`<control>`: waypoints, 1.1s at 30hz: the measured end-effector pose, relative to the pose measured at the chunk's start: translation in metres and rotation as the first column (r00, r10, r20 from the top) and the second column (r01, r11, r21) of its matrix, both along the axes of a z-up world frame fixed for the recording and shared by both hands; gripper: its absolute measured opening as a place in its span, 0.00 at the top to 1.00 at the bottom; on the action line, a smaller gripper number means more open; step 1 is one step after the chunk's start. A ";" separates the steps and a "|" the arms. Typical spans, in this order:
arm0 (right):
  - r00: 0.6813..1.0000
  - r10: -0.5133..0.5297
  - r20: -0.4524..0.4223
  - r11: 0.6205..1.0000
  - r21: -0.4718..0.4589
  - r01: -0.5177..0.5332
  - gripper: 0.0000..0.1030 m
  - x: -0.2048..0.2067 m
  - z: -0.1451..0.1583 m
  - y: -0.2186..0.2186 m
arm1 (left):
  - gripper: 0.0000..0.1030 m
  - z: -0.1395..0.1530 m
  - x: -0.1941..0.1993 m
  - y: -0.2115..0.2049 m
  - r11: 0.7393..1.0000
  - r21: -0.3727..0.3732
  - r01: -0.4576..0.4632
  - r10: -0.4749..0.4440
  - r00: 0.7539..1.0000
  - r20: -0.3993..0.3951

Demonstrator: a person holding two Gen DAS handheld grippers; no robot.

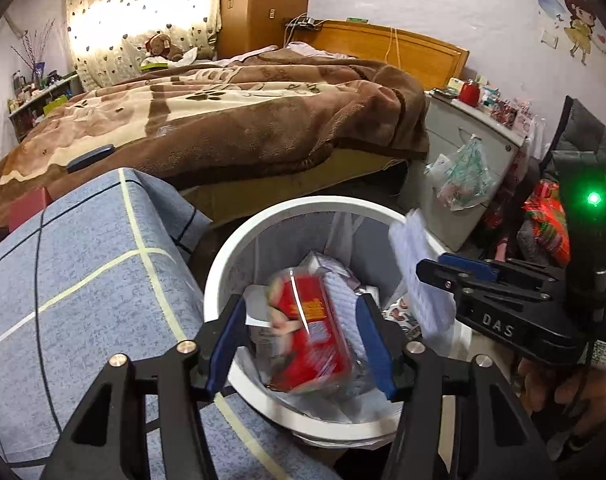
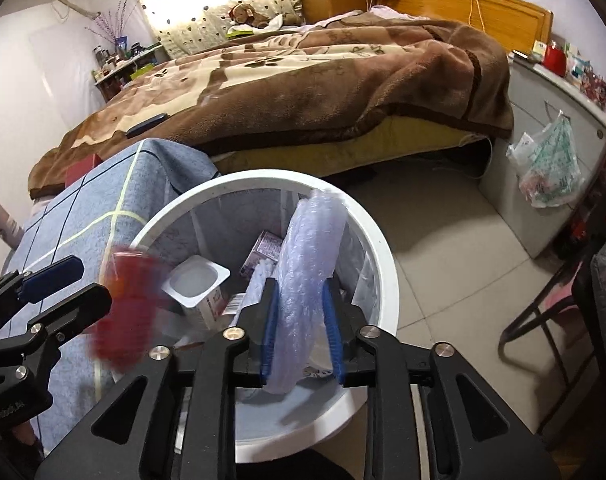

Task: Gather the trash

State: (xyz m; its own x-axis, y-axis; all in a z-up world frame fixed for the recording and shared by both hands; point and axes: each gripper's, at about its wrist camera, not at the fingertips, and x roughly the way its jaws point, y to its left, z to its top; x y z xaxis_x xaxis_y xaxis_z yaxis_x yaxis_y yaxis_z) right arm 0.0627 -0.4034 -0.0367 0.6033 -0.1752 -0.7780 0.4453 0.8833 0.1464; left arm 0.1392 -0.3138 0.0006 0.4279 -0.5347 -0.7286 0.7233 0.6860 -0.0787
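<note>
Both tools hang over the white bin [image 2: 377,280], which stands on the tiled floor between the bed [image 1: 263,120] and the blue checked cloth [image 1: 83,280]. This is the drop step.

The left tool [image 1: 303,344] has its jaws apart, and the red snack packet [image 1: 311,332] between them is blurred and clear of both pads, seemingly falling into the bin. The right tool [image 2: 303,328] has its jaws only a little apart around the clear bubble-wrap piece [image 2: 307,272]; the pads lie just beside the wrap, and I cannot tell whether they grip it.

A yoghurt cup [image 2: 195,280] and a small carton [image 2: 265,250] already lie inside.

Next, I judge, the right jaws must widen until the wrap slips in. Its upper end leans near the far rim and could catch there.
</note>
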 end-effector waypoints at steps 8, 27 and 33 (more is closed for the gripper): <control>0.999 0.006 0.033 1.000 -0.011 -0.005 0.48 -0.006 0.005 0.005 | 0.34 0.004 -0.005 0.009 0.999 -0.017 -0.032 0.032 0.999 0.015; 0.982 -0.005 0.186 0.992 -0.122 0.028 0.48 -0.048 0.028 0.055 | 0.33 0.023 -0.040 0.073 0.975 -0.080 -0.205 0.215 0.966 0.141; 0.972 0.001 0.234 0.989 -0.146 0.034 0.48 -0.062 0.029 0.076 | 0.33 0.022 -0.056 0.094 0.965 -0.093 -0.244 0.257 0.953 0.161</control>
